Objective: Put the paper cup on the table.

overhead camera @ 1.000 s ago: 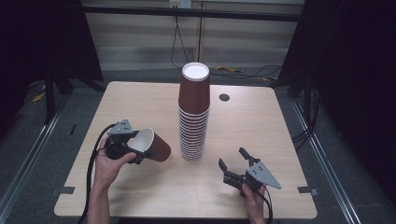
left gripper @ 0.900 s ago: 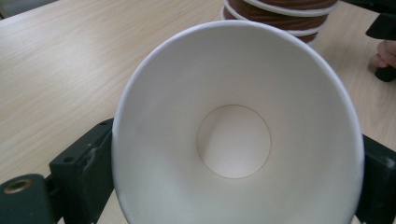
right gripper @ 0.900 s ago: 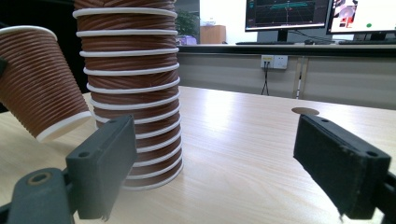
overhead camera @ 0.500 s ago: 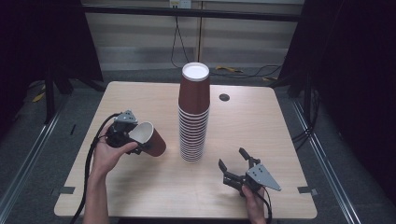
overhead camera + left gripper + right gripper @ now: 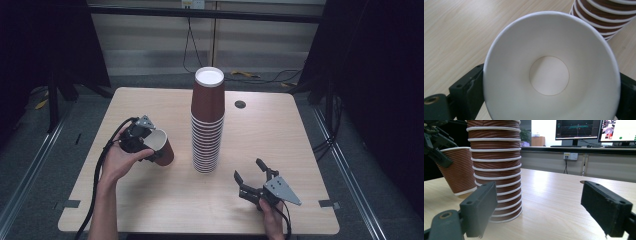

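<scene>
A tall stack of brown ribbed paper cups stands upside down at the table's middle. My left gripper is shut on a single brown cup left of the stack. That cup is tilted, its white mouth facing up and left and its base low over the wood. In the left gripper view the cup's white inside sits between the two jaws, and the stack is at the upper right. My right gripper rests open near the front right. It looks at the stack, the held cup beside it.
The wooden table has a small round cable hole behind the stack. Dark frame posts and cables ring the table. Monitors stand on a desk beyond the far edge.
My left gripper has swung the single cup from lying nearly sideways to more upright, moving slightly away from the person. The right gripper has stayed still.
</scene>
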`<state>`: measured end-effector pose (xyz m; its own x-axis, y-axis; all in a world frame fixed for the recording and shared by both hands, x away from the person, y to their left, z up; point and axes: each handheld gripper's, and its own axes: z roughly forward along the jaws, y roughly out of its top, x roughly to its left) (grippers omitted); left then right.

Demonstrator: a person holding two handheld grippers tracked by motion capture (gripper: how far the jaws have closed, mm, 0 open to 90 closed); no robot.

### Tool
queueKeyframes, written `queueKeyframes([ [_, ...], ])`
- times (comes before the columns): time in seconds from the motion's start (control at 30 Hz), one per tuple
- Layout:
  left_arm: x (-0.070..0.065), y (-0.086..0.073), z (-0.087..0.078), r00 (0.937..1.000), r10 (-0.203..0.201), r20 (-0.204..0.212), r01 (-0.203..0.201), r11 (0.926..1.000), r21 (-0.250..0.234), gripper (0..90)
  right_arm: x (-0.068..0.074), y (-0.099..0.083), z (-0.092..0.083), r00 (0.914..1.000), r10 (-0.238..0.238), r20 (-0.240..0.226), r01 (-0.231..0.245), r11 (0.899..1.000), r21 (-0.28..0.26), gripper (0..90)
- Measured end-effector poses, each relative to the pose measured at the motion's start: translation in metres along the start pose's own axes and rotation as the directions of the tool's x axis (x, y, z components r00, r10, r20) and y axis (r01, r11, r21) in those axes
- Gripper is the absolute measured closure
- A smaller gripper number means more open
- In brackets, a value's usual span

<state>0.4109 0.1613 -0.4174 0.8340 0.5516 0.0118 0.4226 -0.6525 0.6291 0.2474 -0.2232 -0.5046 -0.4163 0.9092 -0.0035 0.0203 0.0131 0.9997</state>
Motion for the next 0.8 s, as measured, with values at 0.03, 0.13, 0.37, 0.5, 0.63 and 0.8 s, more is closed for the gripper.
queueKeyframes([
  [0.03,0.0,0.001,0.001,1.0,-0.007,-0.005,0.007,1.0,0.006,6.0,0.0,0.0,0.0,1.0,0.001,0.0,-0.001,1.0,0.0,13.4],
  [0.13,0.0,0.004,0.003,0.9994,0.02,-0.027,-0.019,0.9985,0.05,5.7,0.0,0.0,0.0,1.0,-0.004,-0.004,0.004,1.0,-0.002,13.4],
  [0.37,-0.004,0.01,0.012,0.9978,0.052,-0.041,-0.049,0.9957,0.079,4.3,0.0,0.0,0.0,1.0,-0.001,-0.006,0.001,1.0,-0.003,13.3],
  [0.5,-0.002,0.012,0.015,0.9984,0.045,-0.033,-0.043,0.996,0.078,4.2,0.0,0.0,0.0,1.0,-0.001,-0.006,0.001,1.0,-0.003,13.4],
  [0.63,-0.004,0.014,0.017,0.9982,0.052,-0.028,-0.049,0.9952,0.085,4.0,0.0,0.0,0.0,0.9999,-0.003,-0.013,0.003,1.0,-0.003,13.3],
  [0.8,-0.005,0.015,0.023,0.9986,0.046,-0.025,-0.043,0.9942,0.099,4.5,0.0,0.0,0.0,0.9999,-0.002,-0.013,0.002,1.0,-0.002,13.4],
])
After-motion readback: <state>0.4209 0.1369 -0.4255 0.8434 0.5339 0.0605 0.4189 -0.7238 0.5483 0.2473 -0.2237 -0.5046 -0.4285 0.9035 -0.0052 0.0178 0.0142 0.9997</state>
